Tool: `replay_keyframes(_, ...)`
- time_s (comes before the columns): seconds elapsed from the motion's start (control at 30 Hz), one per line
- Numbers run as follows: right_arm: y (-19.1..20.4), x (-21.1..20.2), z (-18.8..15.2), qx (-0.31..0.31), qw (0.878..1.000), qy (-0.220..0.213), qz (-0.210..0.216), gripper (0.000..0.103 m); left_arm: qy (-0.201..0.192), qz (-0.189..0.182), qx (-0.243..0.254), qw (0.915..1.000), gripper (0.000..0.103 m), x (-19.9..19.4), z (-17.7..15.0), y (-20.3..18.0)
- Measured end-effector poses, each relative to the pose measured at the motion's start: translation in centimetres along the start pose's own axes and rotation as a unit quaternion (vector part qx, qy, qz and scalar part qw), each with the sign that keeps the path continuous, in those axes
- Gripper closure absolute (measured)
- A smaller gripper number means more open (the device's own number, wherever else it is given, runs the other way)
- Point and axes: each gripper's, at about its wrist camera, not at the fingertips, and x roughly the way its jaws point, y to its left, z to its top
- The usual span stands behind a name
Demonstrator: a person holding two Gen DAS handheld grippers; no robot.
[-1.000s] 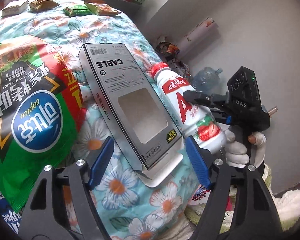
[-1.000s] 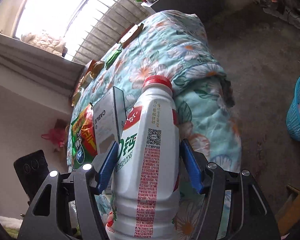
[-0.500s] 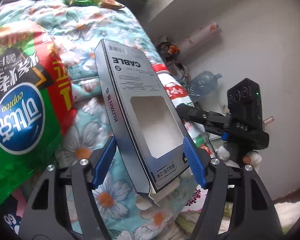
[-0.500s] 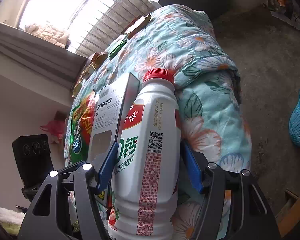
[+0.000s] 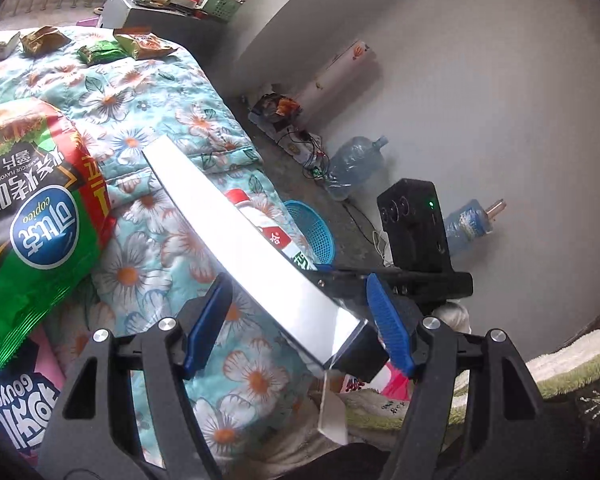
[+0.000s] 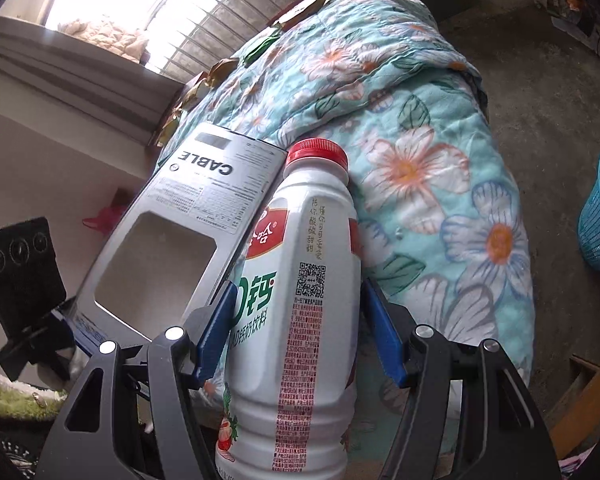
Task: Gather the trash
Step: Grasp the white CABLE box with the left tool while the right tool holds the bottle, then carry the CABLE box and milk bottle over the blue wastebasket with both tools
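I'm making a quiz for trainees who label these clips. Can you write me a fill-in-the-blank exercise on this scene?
1. The bottle between the right gripper's fingers has a ____ cap.
2. The box in the left gripper is printed with the word ____.
3. The basket on the floor is ____ in colour.
4. The big green chip bag lies on a quilt printed with ____.

Missing words: red; CABLE; blue; flowers

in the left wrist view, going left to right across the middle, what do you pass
Green chip bag → cable box → blue basket → water jug
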Motion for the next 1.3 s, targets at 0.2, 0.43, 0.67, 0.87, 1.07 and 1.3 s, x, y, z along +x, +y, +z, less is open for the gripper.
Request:
replay_keyframes(0.2, 0.2, 0.2, -0.1, 0.005, 1.0, -0.008, -0.004, 0.041, 0.022, 0.031, -0.038, 0.9986, 0.046, 2.6, 0.6, 1.6)
replay_keyframes(0.43, 0.0, -0.1, -0.2, 0.017, 1.0, -0.017, -0.003, 0.041, 0.024, 0.13, -0.016, 0.9911, 0.071, 2.7, 1.4, 2.0)
replay_keyframes(0.67, -0.6, -1.0, 0.1, 0.037, 0.999, -0.029, -0.007, 0.041, 0.079, 0.2, 0.039, 0.9757, 0.075, 2.4, -0.1, 1.1)
replay_keyframes(0.87, -0.5, -0.3, 0.6, 0.045, 0.999, -0.02, -0.015, 0.041, 0.071, 0.214, 0.055, 0.9728, 0.059, 3.0, 0.7, 1.1)
replay_keyframes(1.07, -0.2, 0.1, 1.1, 0.051, 0.998, -0.015, -0.021, 0.04, 0.071, 0.218, 0.051, 0.972, 0.061, 4.2, 1.3, 1.7)
replay_keyframes(1.3, -0.2, 0.7, 1.5, 0.052, 0.998, -0.006, -0.025, 0.04, 0.08, 0.224, 0.044, 0.9703, 0.077, 5.1, 1.6, 2.2)
